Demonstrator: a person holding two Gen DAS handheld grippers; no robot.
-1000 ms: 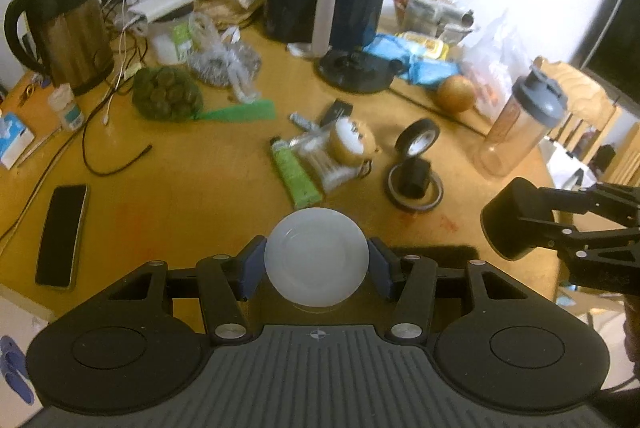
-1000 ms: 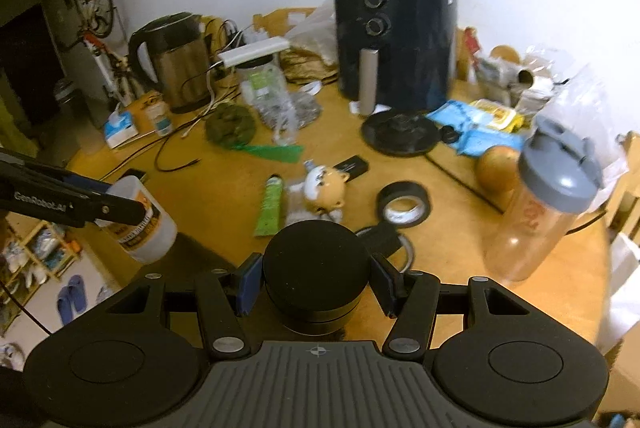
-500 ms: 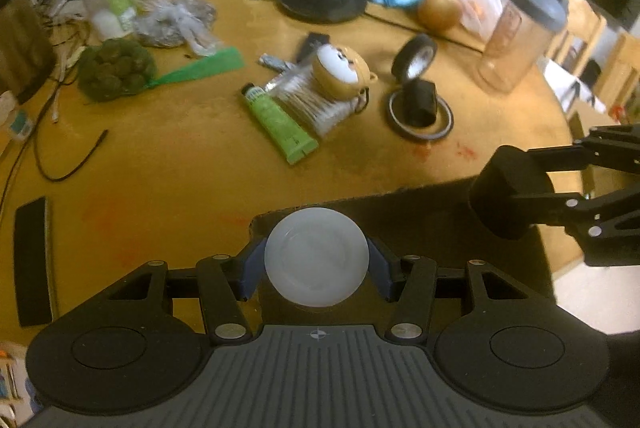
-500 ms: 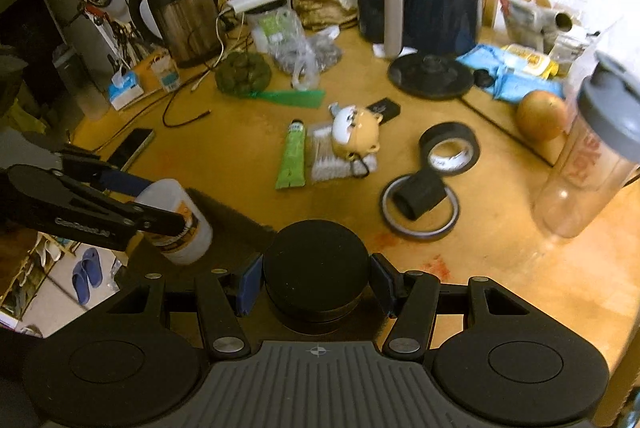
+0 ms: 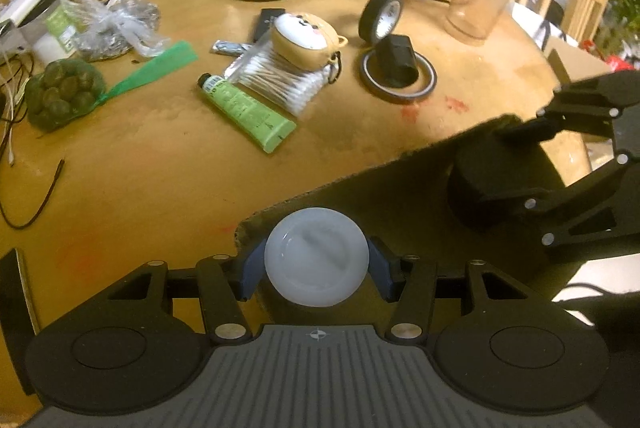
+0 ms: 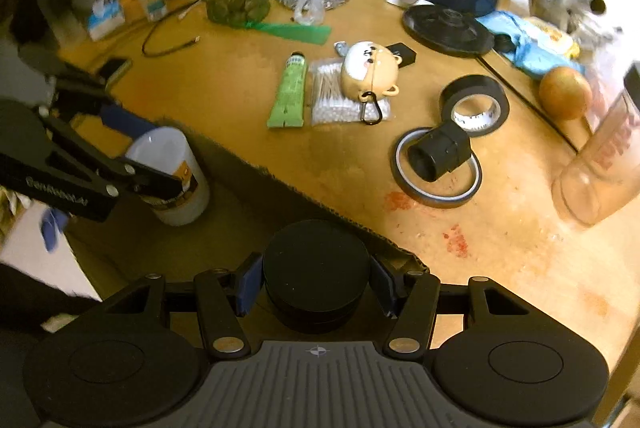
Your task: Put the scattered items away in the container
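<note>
Both grippers have been lowered over the cardboard box (image 5: 400,180) at the table's near edge; the left gripper (image 5: 316,262) is pinched on a white plastic bottle (image 5: 316,262), the right gripper (image 6: 315,282) on a black round jar (image 6: 315,268). Both are judged rigid, light, smooth-walled, best gripped across the body

free: bare tabletop (image 5: 132,164) left of cardboard box (image 5: 400,184) | blocked: green tube (image 5: 246,112), cotton swabs (image 5: 280,80), tape rolls (image 5: 396,76) clustered farther off
</note>
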